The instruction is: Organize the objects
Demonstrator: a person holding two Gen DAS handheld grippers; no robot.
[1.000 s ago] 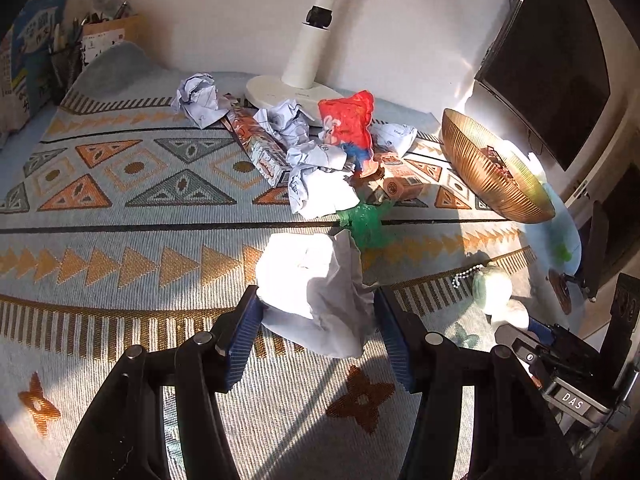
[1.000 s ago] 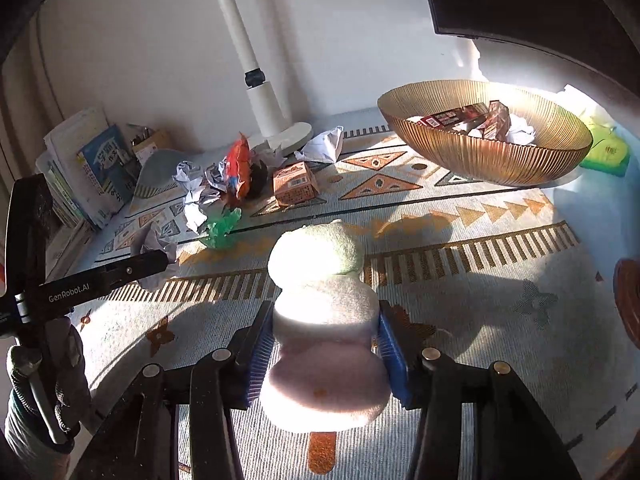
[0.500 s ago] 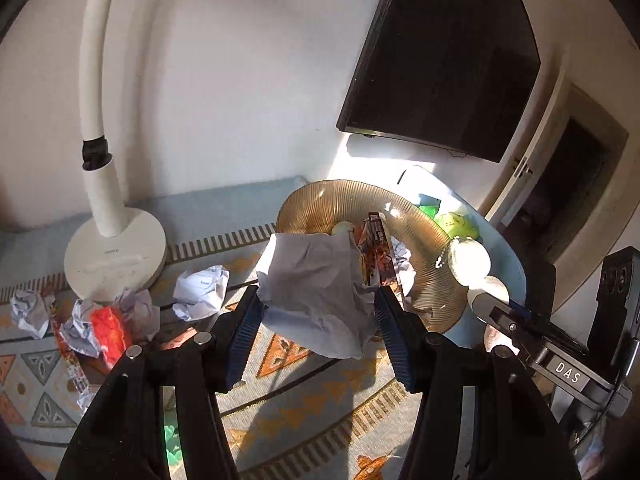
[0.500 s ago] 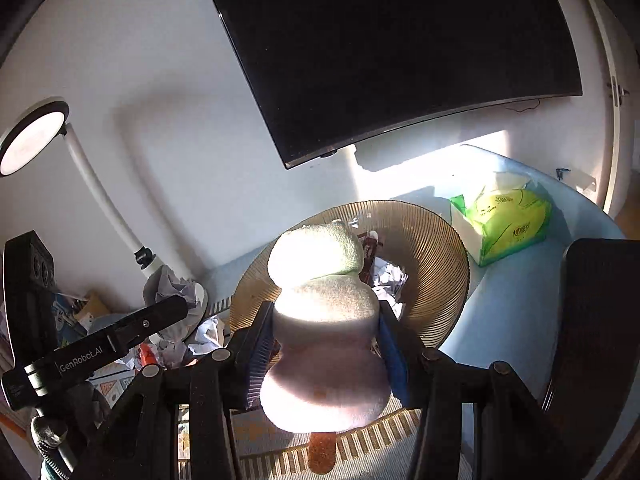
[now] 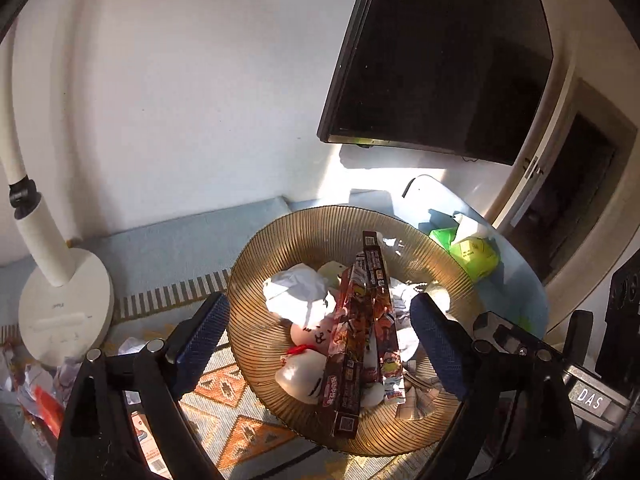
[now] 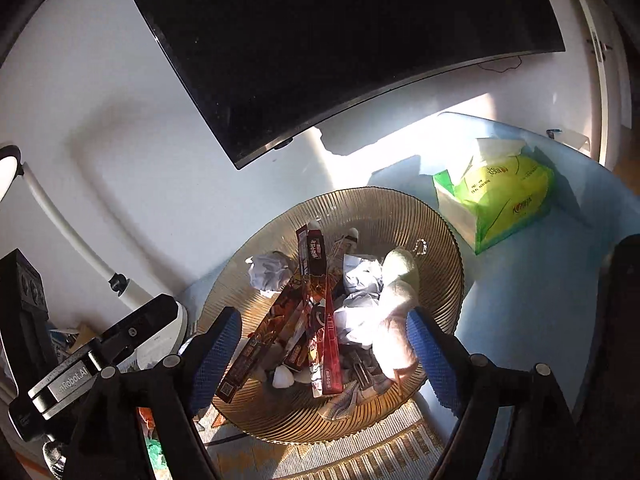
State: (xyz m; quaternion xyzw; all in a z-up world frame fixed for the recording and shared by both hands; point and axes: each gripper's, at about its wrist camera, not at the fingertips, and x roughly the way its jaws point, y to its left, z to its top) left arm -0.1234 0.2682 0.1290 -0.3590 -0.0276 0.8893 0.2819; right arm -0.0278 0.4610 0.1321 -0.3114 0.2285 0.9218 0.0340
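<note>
Clutter mostly fills the ribbed bowl (image 5: 256, 264) near the table's far right corner: snack boxes (image 5: 360, 332), crumpled paper (image 5: 296, 292), a plush toy (image 6: 396, 312). Both the left gripper (image 5: 320, 336) and right gripper (image 6: 324, 356) have just been opening, jaws wide, nothing gripped. Scraps (image 5: 44, 392) by the lamp base (image 5: 60, 312) remain.

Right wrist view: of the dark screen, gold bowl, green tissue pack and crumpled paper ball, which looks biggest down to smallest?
1. Dark screen
2. Gold bowl
3. Green tissue pack
4. Crumpled paper ball
The fisheye lens stretches the screen and the bowl sits nearest, so true sizes may differ.
</note>
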